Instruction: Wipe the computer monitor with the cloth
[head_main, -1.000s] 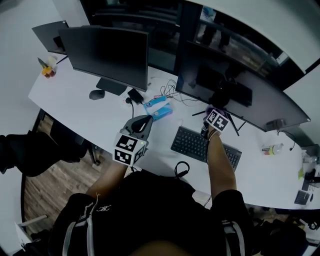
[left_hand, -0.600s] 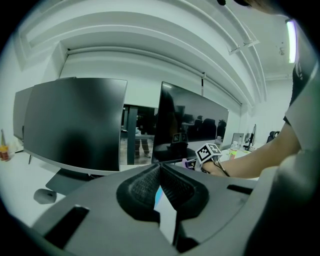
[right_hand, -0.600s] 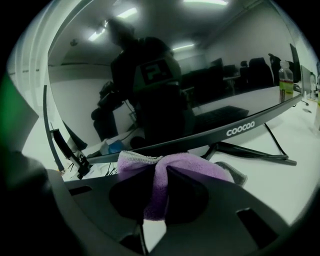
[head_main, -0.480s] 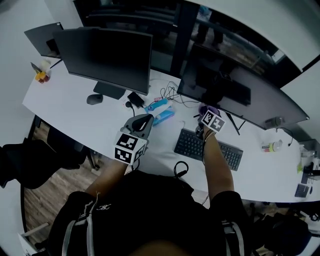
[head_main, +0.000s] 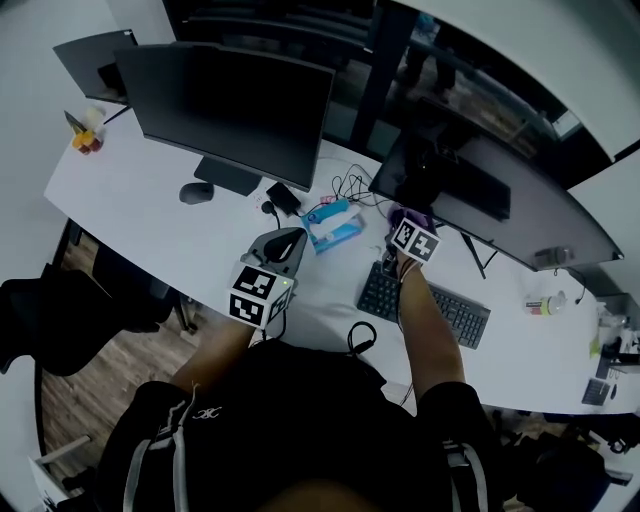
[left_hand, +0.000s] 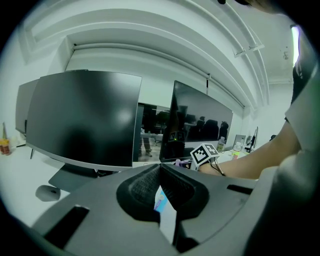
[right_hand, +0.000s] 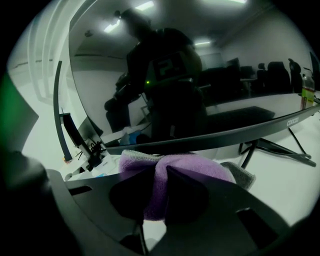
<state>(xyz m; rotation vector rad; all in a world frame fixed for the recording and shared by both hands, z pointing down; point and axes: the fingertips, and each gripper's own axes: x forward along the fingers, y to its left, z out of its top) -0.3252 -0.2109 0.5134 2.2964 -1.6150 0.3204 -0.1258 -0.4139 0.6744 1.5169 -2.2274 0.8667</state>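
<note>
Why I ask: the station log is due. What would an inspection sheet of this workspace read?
Surface: white curved desk, in use.
Job's things: purple fleecy cloth just below the lower edge of the wide dark monitor; cannot tell whether they touch.
Clutter: black keyboard, grey mouse, blue tissue pack, second black monitor, small bottle.
Grippers: right gripper shut on the cloth; left gripper shut, empty, near the desk's front edge.
Cables: thin tangled cables behind the pack; black looped cable at the front edge.
Surroundings: brown wood floor, dark glass partition.
</note>
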